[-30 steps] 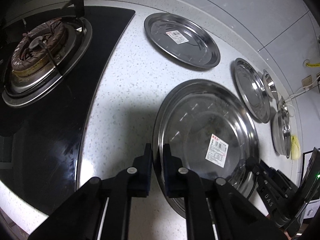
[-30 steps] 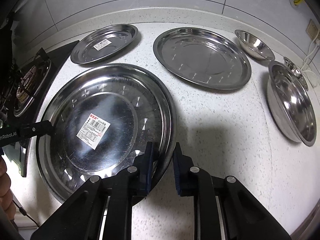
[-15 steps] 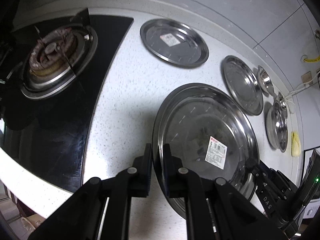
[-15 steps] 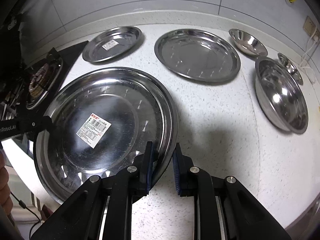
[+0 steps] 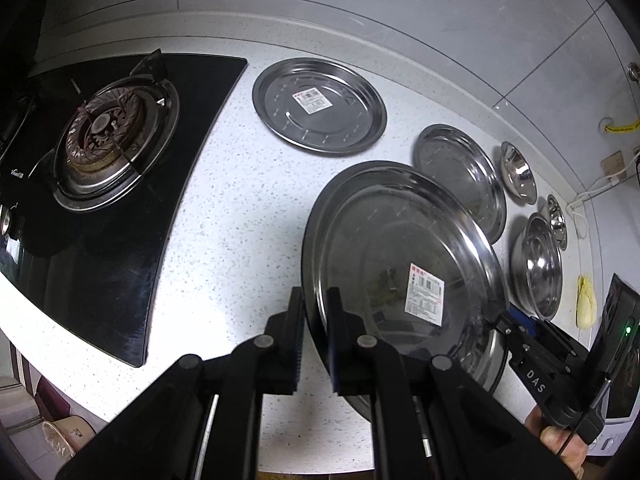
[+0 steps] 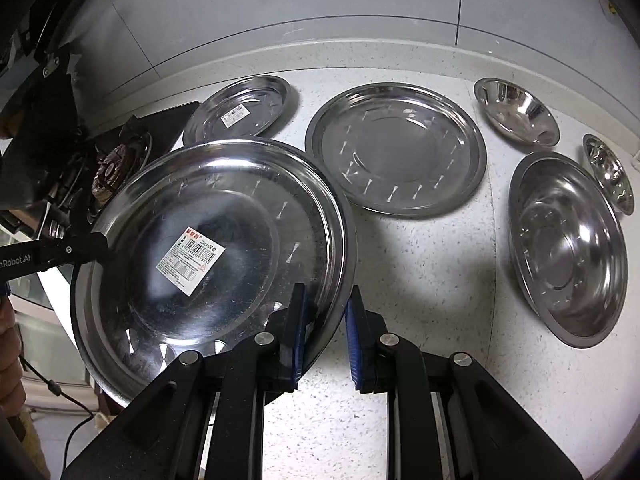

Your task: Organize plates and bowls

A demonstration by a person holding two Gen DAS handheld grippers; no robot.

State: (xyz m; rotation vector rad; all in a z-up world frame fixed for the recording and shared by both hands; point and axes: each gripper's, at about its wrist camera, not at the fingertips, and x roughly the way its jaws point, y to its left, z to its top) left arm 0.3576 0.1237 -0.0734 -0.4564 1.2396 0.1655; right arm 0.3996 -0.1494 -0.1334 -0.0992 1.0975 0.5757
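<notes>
Early in the sorting. Large labelled plate (image 6: 216,248) raised clear of bench (image 6: 432,272), left gripper (image 5: 316,336) and right gripper (image 6: 326,328) each pinching opposite rims. Two plates, three bowls lying apart, unstacked, far and right.

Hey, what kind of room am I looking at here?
Most likely a home kitchen. A gas burner is set in a black glass hob beside a speckled white countertop, steel plates and bowls lie on it, and a tiled wall stands behind.

Kitchen: gas stove (image 5: 108,140) (black glass), speckled countertop (image 5: 240,208).
</notes>
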